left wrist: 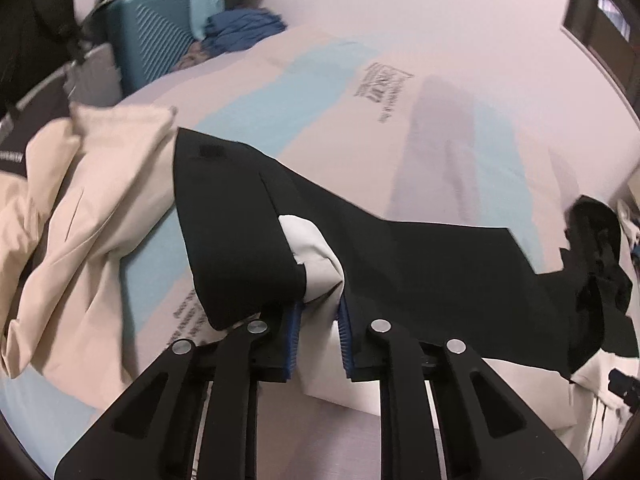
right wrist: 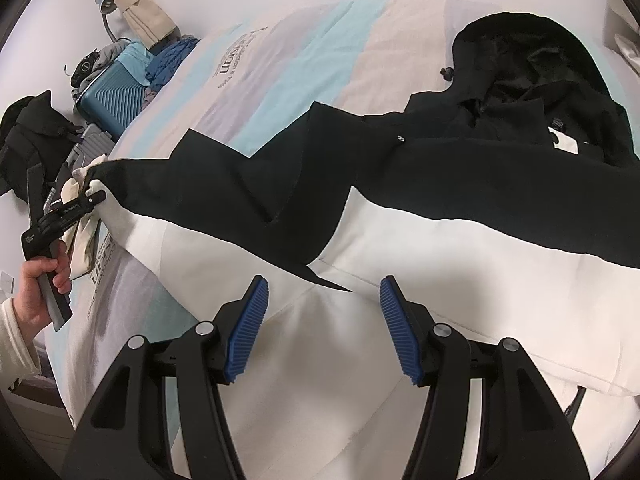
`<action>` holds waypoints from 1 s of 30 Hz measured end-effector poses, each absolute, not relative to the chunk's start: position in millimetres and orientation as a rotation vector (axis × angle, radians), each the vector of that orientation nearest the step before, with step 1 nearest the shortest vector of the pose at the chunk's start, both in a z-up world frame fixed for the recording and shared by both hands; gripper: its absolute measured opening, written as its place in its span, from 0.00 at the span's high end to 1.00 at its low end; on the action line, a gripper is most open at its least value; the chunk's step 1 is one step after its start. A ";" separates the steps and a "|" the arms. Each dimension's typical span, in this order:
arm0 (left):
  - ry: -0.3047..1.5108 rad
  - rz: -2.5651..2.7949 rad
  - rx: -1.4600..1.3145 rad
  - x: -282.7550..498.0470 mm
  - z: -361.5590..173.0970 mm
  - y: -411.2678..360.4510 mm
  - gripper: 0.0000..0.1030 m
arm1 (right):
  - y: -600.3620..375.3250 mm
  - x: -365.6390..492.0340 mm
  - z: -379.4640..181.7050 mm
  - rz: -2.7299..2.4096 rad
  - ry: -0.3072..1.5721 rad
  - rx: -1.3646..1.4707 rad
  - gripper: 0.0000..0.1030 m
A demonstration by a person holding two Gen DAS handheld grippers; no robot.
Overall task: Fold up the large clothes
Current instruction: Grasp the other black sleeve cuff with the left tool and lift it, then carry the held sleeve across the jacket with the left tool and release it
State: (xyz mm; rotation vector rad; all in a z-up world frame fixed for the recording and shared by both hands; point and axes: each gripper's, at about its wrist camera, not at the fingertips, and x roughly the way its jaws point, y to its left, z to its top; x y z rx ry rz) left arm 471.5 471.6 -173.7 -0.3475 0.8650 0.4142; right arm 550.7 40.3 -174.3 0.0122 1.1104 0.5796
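Note:
A large black-and-white hooded jacket [right wrist: 480, 184] lies spread on the bed, with its hood [right wrist: 528, 52] at the far right and its white lower part [right wrist: 400, 248] nearest me. My left gripper [left wrist: 318, 308] is shut on the cuff end of the black sleeve [left wrist: 240, 220], and the white lining [left wrist: 316, 264] is bunched between the blue pads. In the right wrist view this left gripper [right wrist: 94, 196] holds the sleeve end stretched out to the left, above the bed. My right gripper [right wrist: 324, 282] hovers open over the jacket's white body with nothing between its fingers.
A beige garment [left wrist: 80, 208] lies crumpled on the bed's left side. Beyond the striped bedcover [left wrist: 400, 120] stand a teal suitcase [left wrist: 152, 40] and a pile of blue clothes [left wrist: 244, 28]. A black bag [right wrist: 28, 136] sits by the wall. A hand [right wrist: 40, 284] grips the left tool.

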 end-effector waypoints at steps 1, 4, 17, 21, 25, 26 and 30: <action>0.866 0.402 -0.345 474.6 -171.9 466.3 0.87 | 38.2 550.5 -173.4 0.579 1.110 0.014 0.46; 0.859 0.382 -0.340 484.6 -166.7 451.6 0.88 | 28.8 549.3 -170.8 0.573 1.106 0.016 0.46; 0.778 0.256 -0.244 510.4 -117.2 359.7 0.91 | -38.0 547.7 -163.4 0.489 1.096 0.062 0.46; 0.740 0.227 -0.200 517.5 -100.8 325.6 0.91 | -63.6 548.5 -159.6 0.465 1.093 0.085 0.46; 0.710 0.175 -0.183 527.0 -85.1 280.9 0.92 | -90.1 545.5 -155.2 0.437 1.085 0.092 0.46; 0.706 0.164 -0.182 528.7 -82.7 272.2 0.92 | -99.3 544.9 -154.4 0.428 1.083 0.092 0.46; 0.697 0.124 -0.179 536.2 -72.5 227.1 0.92 | -131.3 541.9 -149.4 0.392 1.077 0.094 0.46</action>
